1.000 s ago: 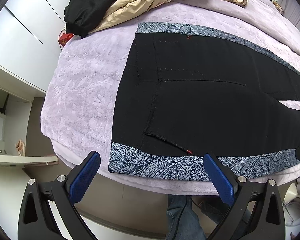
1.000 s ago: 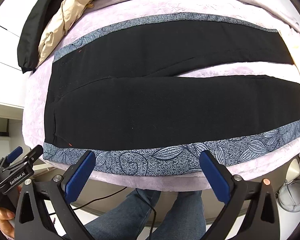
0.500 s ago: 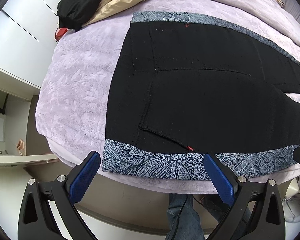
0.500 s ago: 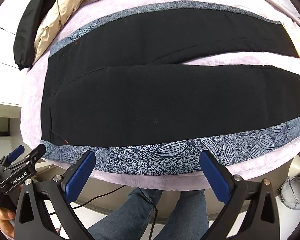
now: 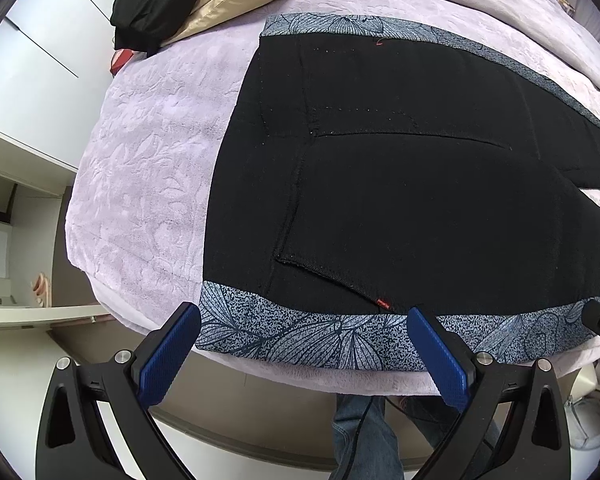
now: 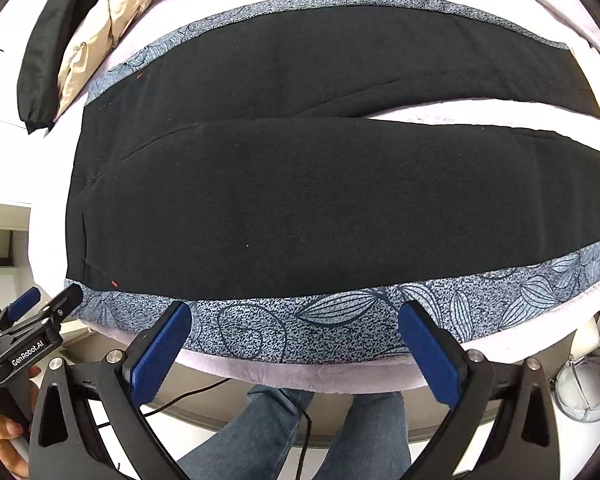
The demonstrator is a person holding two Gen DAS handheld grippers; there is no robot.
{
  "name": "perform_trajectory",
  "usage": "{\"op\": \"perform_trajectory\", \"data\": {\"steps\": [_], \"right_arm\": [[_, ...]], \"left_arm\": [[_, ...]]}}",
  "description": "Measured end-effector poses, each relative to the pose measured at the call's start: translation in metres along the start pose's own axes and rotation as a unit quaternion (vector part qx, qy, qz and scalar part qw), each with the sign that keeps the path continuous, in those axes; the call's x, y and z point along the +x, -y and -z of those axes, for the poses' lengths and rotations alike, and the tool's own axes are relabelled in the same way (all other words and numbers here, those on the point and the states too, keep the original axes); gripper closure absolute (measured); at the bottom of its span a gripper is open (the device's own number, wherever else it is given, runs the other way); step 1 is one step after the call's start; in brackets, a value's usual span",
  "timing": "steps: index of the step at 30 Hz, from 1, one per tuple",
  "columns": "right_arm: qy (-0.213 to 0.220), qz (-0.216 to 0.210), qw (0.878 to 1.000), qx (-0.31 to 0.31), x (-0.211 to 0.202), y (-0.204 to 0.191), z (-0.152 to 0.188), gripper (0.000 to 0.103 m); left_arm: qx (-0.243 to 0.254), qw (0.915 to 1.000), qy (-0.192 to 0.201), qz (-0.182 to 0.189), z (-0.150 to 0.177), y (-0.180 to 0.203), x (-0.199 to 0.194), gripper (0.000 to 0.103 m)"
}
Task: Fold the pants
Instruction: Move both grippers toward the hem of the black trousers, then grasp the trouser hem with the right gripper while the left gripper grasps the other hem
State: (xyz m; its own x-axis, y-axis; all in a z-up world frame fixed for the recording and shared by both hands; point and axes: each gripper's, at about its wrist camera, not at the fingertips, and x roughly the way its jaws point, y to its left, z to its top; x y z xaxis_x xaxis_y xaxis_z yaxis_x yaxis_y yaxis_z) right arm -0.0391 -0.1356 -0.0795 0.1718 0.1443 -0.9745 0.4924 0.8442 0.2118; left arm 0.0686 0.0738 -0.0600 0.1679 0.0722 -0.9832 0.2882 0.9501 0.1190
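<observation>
1. Pants (image 5: pixel 420 184): black, with a grey leaf-print side stripe (image 5: pixel 300 336); laid flat and unfolded on the bed (image 5: pixel 148 184), both legs spread apart, a strip of bed cover showing between them.
2. Left tool (image 5: pixel 304 344): fingers spread wide, holding nothing; it hovers just off the near side stripe, at the waist end of the pants.
3. Right tool (image 6: pixel 294 344): fingers likewise spread wide and empty; it hovers just off the same near stripe, further along the leg from the waist.
4. Step in hand, as judged: approach for the first fold. No cloth is gripped yet, and no fold is made.
5. Next move, as judged: both tools need to advance onto the near edge of the pants, close on the stripe at two spaced points, then lift together and carry the near leg across onto the far leg, edges matched.
6. Left wrist view only: the waist end in detail, with a pocket seam and small red tag (image 5: pixel 381 302) close to the near stripe.
7. Right wrist view only: nearly the full leg length, the split between the legs, and the left tool (image 6: pixel 73 295) from outside, beside the waist corner.
8. Other stock: heaped clothes (image 5: pixel 220 4) on the bed beyond the waist of the pants.
</observation>
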Motion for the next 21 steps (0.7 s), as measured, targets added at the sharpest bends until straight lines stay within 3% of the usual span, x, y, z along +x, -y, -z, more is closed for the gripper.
{"op": "perform_trajectory", "data": {"steps": [6,16,21], "right_arm": [[0.002,0.024,1.000,-0.013,0.001,0.000,-0.002,0.000],[0.015,0.109,0.990,-0.090,0.003,-0.019,0.002,0.000],[0.016,0.111,0.988,-0.109,0.006,-0.029,0.006,0.000]], "left_arm": [[-0.001,1.0000,-0.001,0.004,-0.003,0.002,0.002,0.000],[0.006,1.0000,-0.003,0.003,0.001,0.003,0.002,0.000],[0.007,1.0000,-0.001,0.004,0.003,0.002,0.000,0.000]]}}
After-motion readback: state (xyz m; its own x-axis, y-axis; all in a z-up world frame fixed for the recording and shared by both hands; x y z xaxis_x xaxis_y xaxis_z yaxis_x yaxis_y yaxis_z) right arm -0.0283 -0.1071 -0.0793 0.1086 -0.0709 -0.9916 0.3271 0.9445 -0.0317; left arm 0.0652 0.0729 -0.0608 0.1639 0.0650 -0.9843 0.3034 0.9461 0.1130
